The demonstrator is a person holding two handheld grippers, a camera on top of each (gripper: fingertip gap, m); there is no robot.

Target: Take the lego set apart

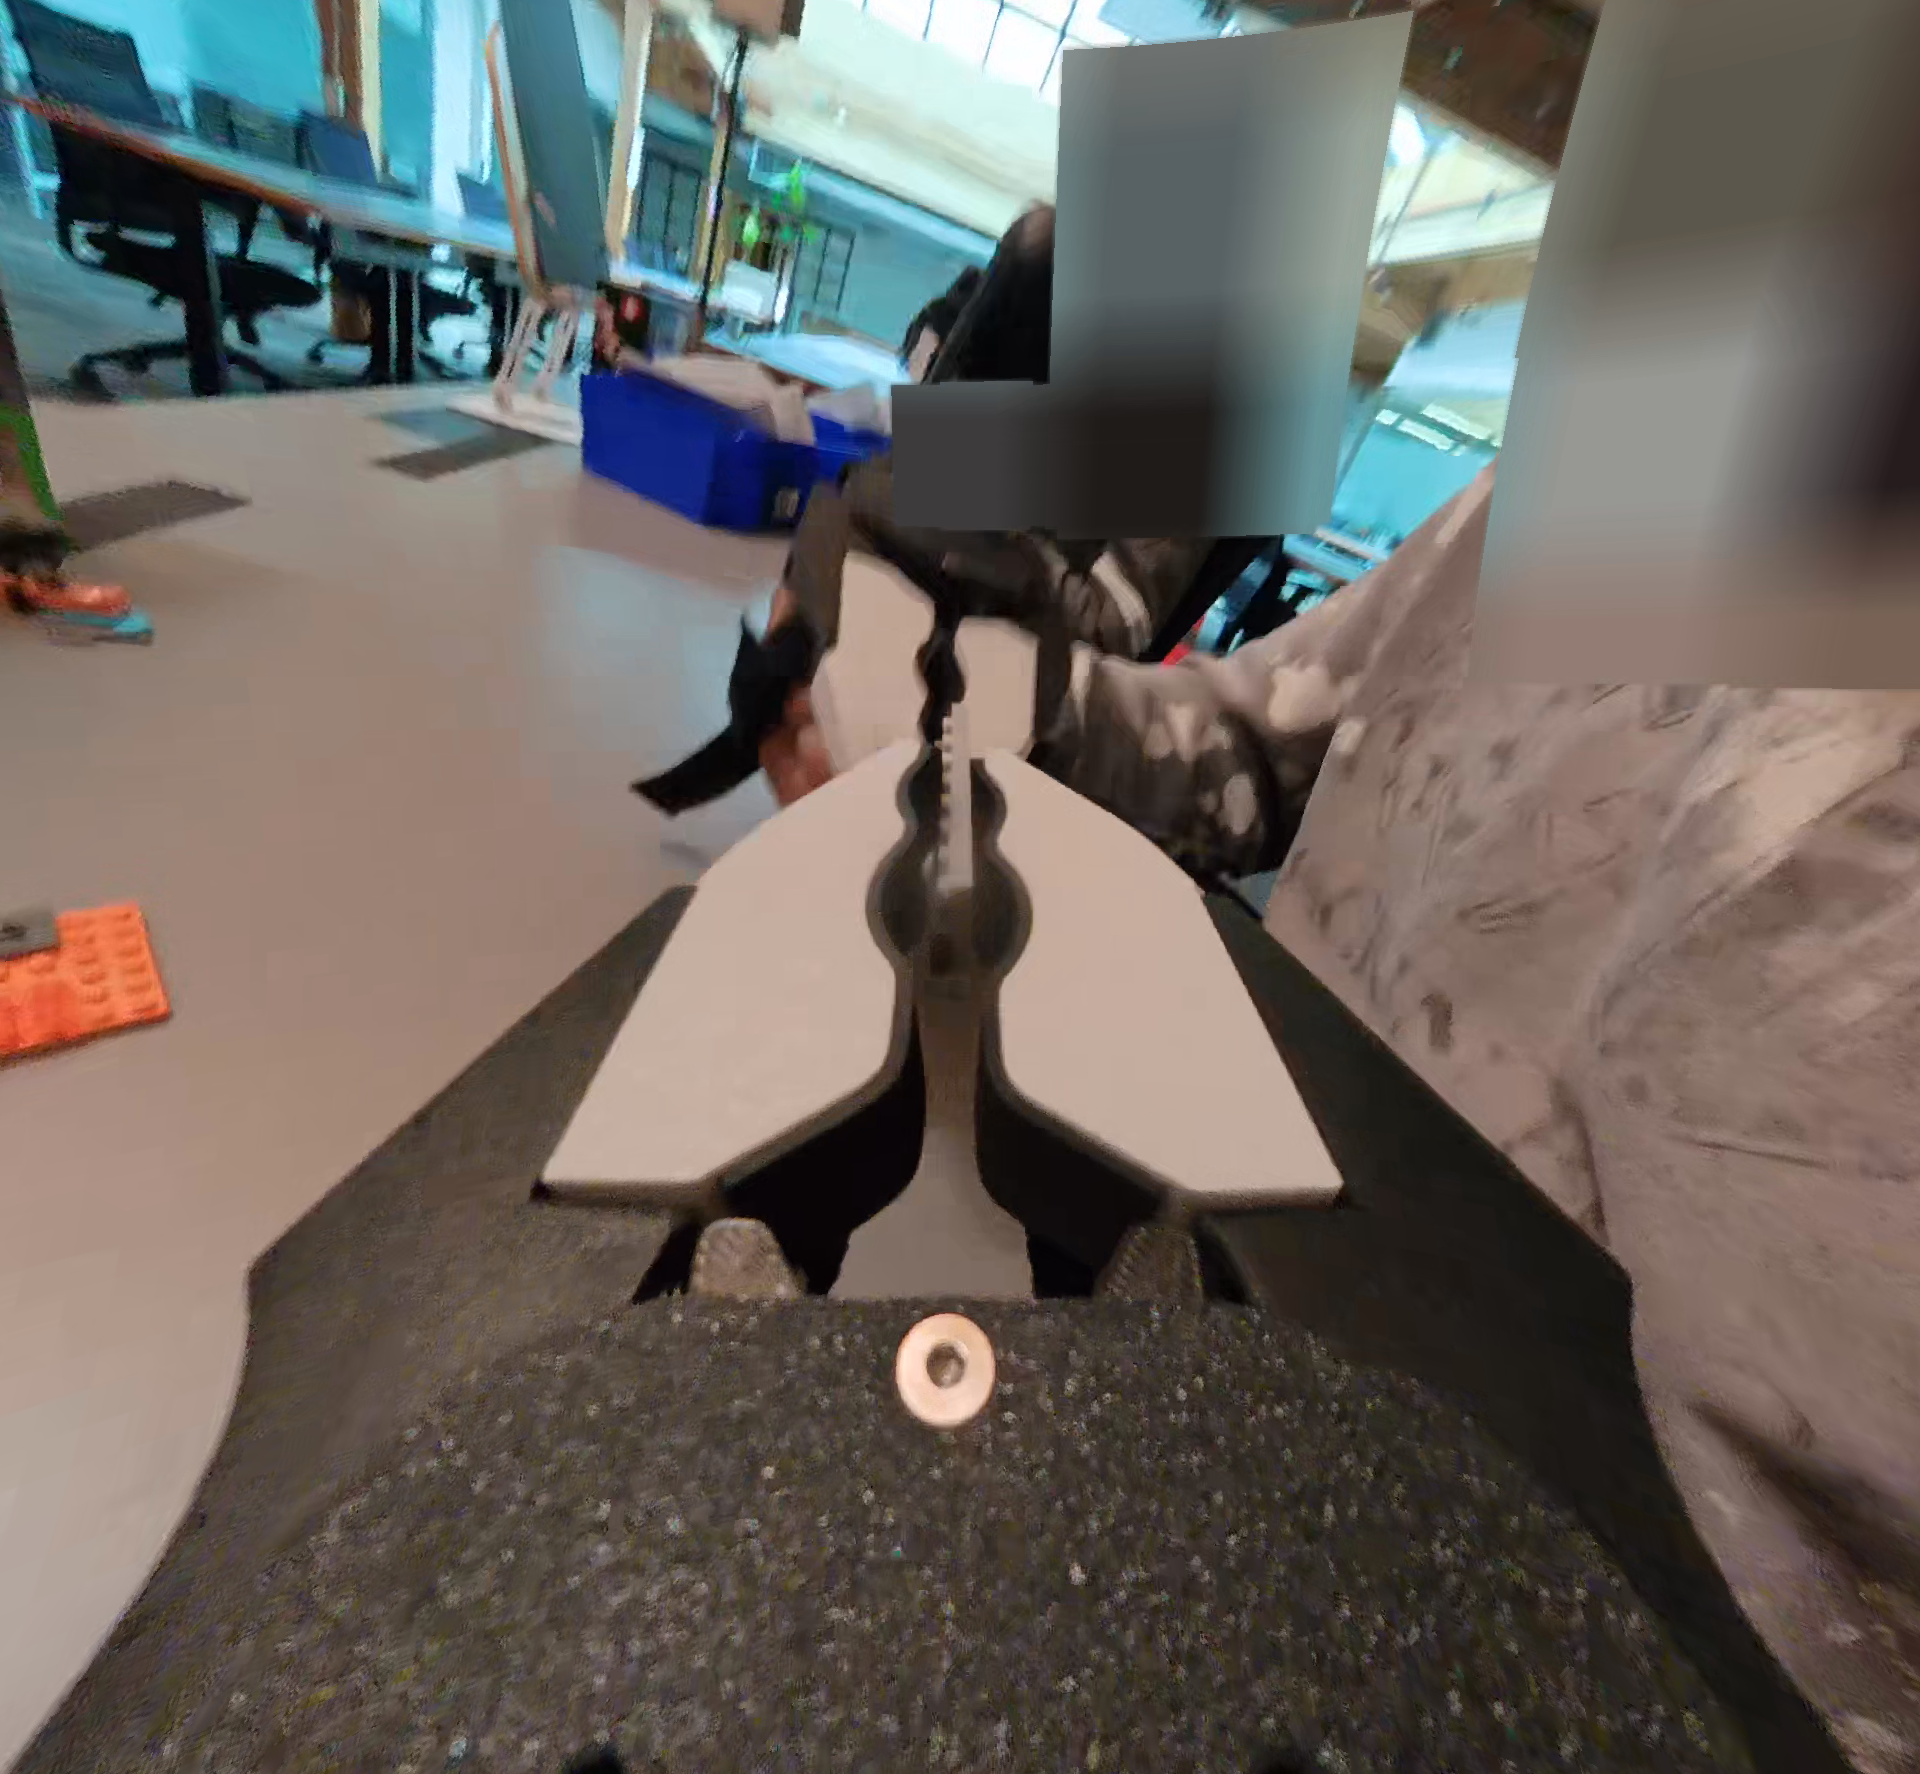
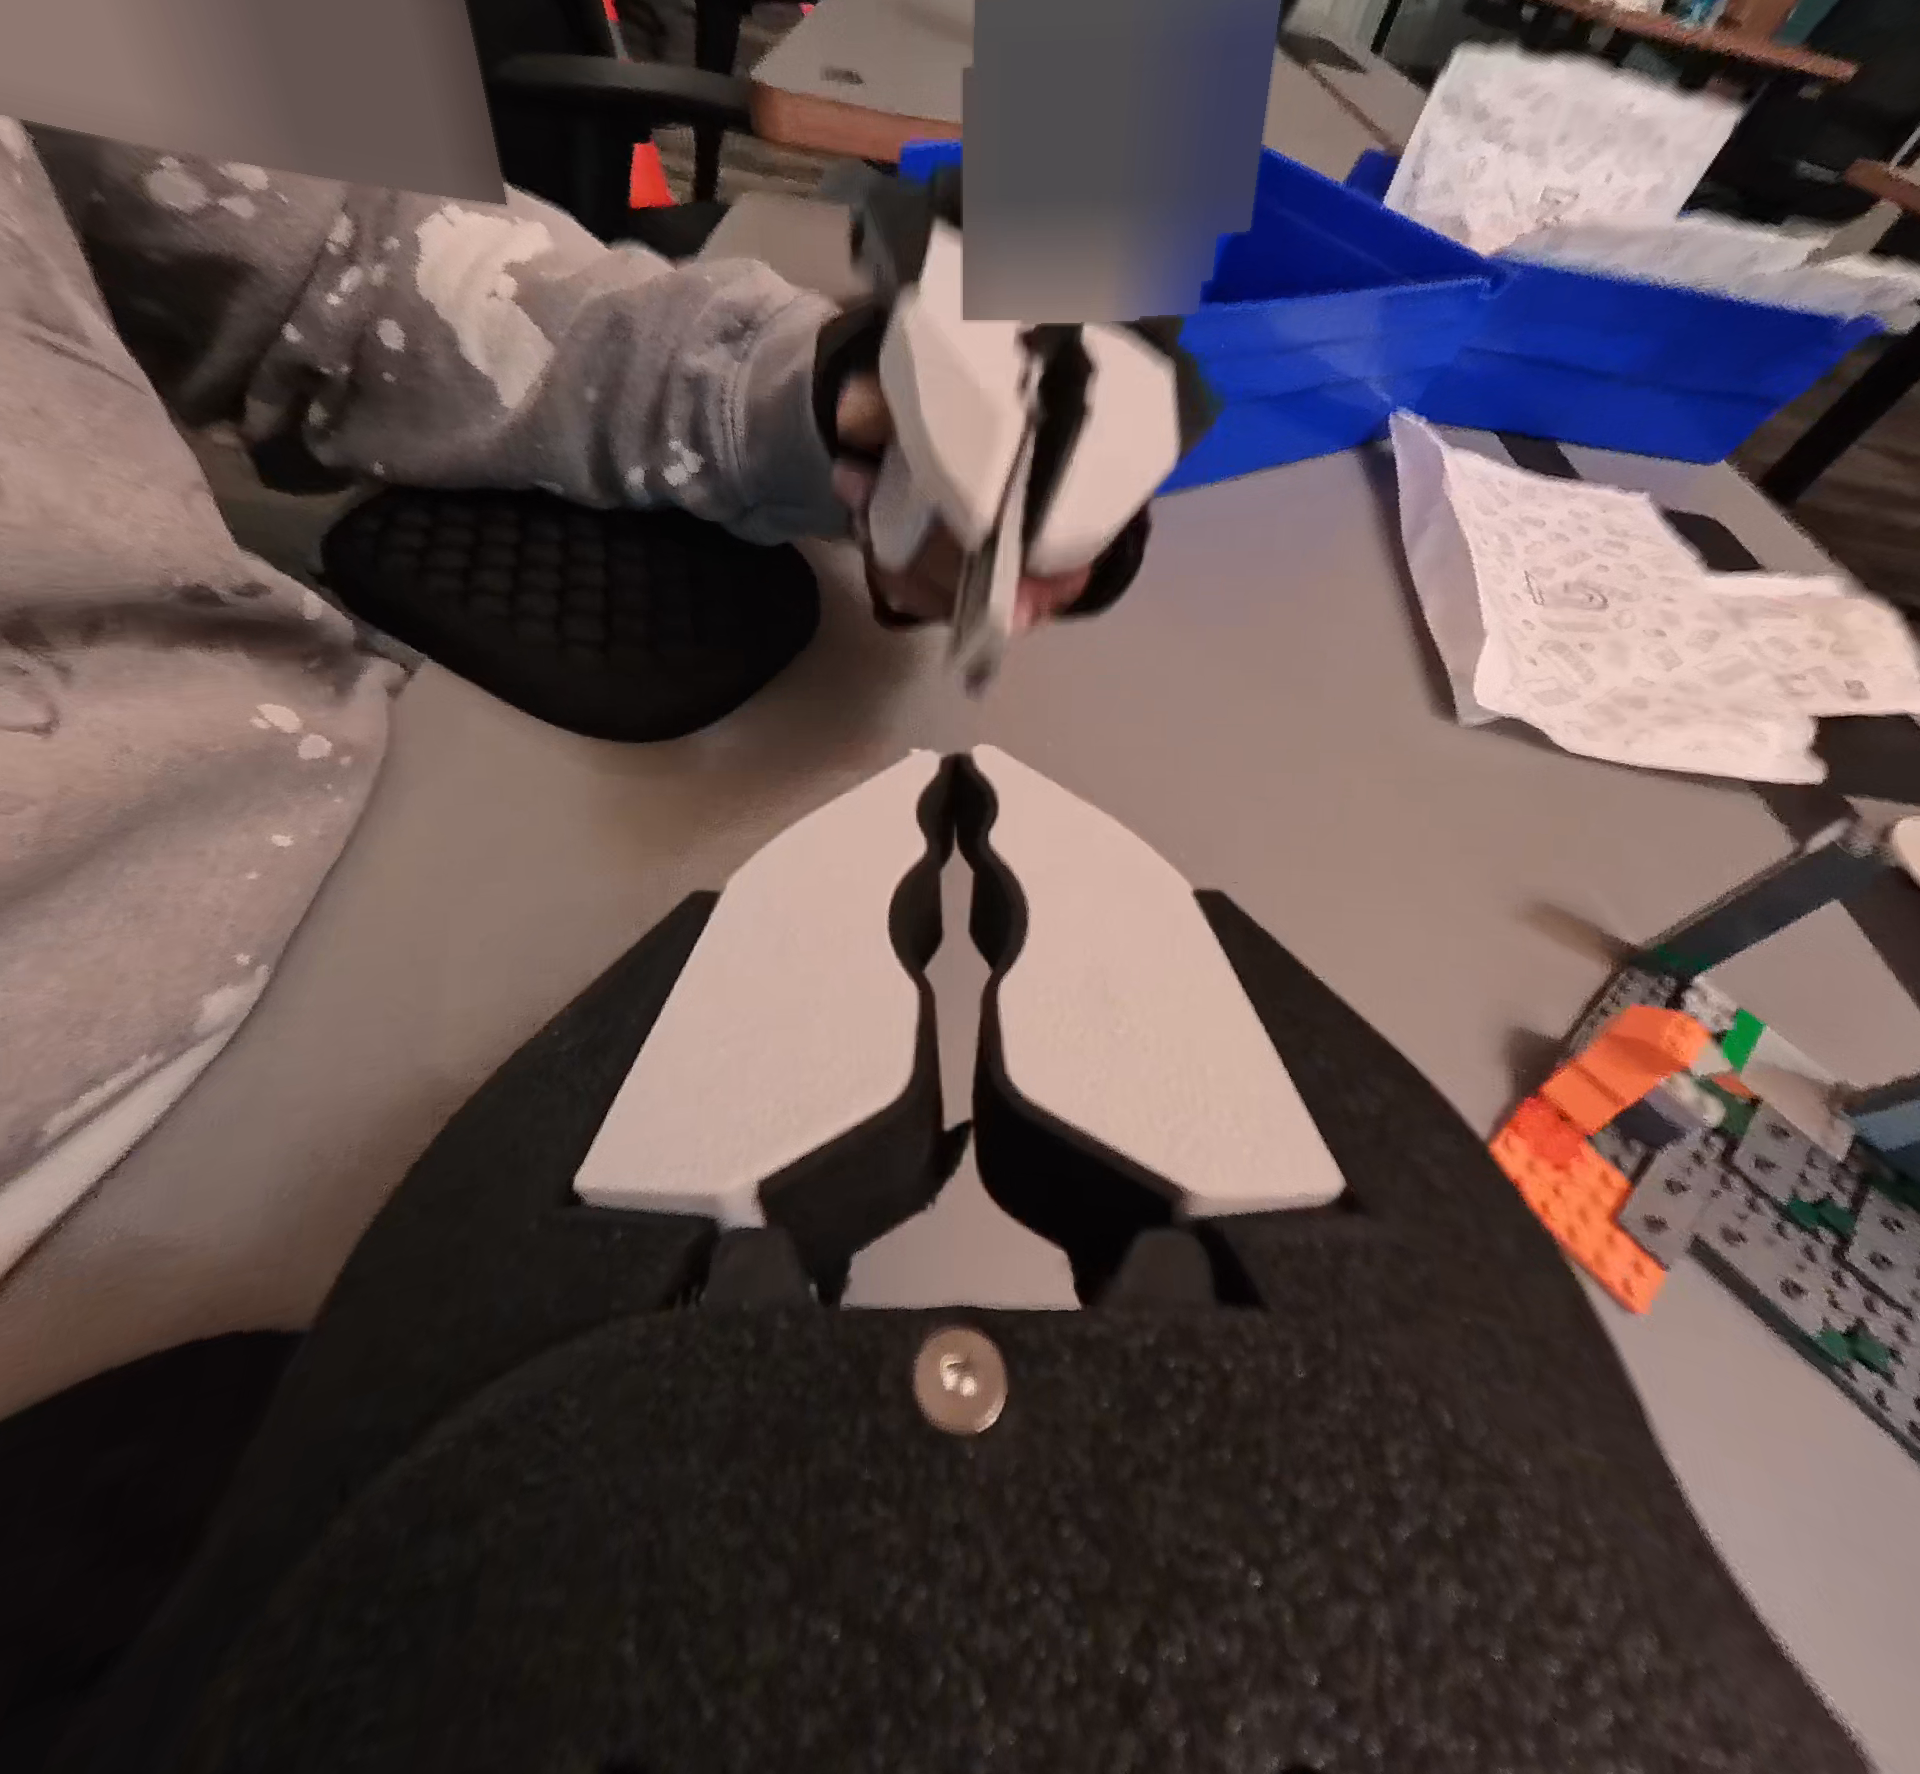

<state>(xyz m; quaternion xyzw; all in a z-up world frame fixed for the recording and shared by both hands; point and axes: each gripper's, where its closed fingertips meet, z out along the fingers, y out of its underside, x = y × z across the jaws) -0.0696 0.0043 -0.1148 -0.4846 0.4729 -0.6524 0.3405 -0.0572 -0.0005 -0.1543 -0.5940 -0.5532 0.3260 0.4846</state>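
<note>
My left gripper is shut on a thin grey lego plate, held edge-on between its white fingers above the table. The right wrist view shows the same gripper farther off, with the plate sticking out below its tips. My right gripper is shut with nothing in it, its tips just short of that plate. The lego set, with orange bricks on a grey and green studded base, stands on the table to the right of my right gripper. An orange studded plate lies at the far left.
Blue bins stand at the back of the grey table, with printed paper bags beside them. A person's grey speckled sleeve and a black mesh chair seat are on the left. The grippers' ends are close to 4 centimetres from one another.
</note>
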